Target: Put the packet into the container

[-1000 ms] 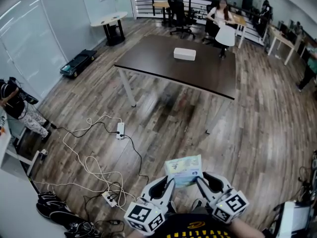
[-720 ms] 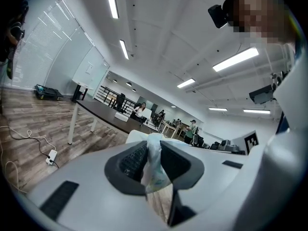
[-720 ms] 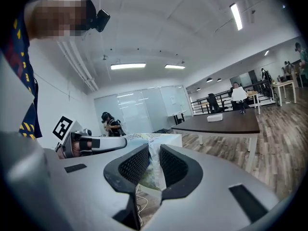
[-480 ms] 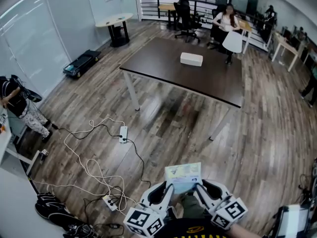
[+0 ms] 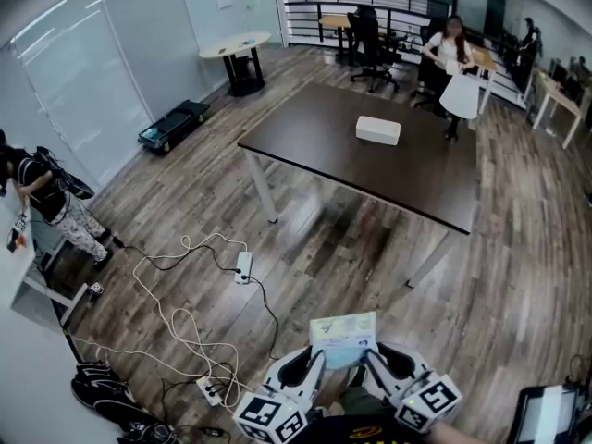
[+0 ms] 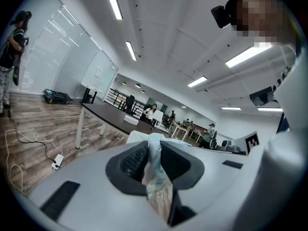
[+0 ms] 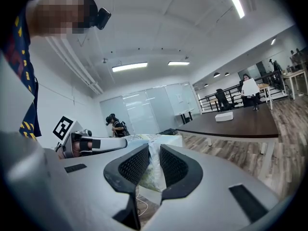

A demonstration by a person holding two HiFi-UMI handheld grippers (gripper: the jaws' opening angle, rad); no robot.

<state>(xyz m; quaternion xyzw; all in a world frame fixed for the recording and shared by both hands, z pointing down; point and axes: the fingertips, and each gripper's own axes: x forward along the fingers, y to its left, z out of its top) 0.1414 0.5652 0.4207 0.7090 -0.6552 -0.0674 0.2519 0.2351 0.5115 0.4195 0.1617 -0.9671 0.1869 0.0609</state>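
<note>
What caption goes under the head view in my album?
The left gripper, jaws just eased, and right gripper, jaws just tightened, both pinch the packet; the white container sits on the dark table ahead.

wood-plank floor point(image 5: 176, 202) | dark table point(image 5: 324, 146) | glass wall point(image 5: 83, 72) left | strip lights point(image 6: 113, 1) overhead
</note>
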